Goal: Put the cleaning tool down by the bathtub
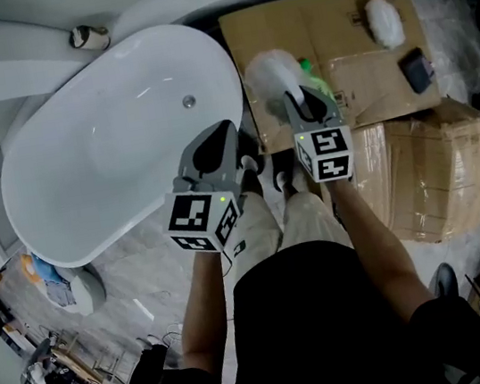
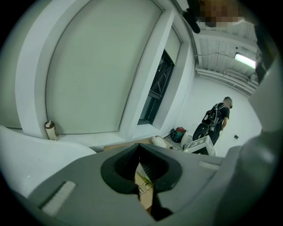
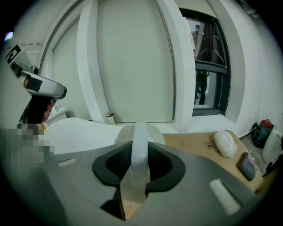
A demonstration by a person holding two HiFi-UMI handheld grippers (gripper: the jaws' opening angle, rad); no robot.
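Observation:
The white bathtub [image 1: 113,134] fills the left of the head view, with its drain toward the far end. My right gripper [image 1: 303,102] hovers just right of the tub's rim, over the cardboard, shut on the cleaning tool's white handle [image 3: 139,145]. The tool's fluffy white head [image 1: 271,73] sticks out past the jaws. In the right gripper view the handle runs straight up between the dark pads [image 3: 161,165]. My left gripper [image 1: 218,140] hangs over the tub's near right rim, shut with nothing in it; its pads [image 2: 152,167] meet at the tips.
Flattened cardboard [image 1: 323,29] lies right of the tub, with a second white fluffy item [image 1: 385,21] and a dark object [image 1: 417,70] on it. A wrapped box [image 1: 434,165] stands nearer. A small roll [image 1: 89,37] sits on the ledge. A person [image 2: 219,117] stands far off.

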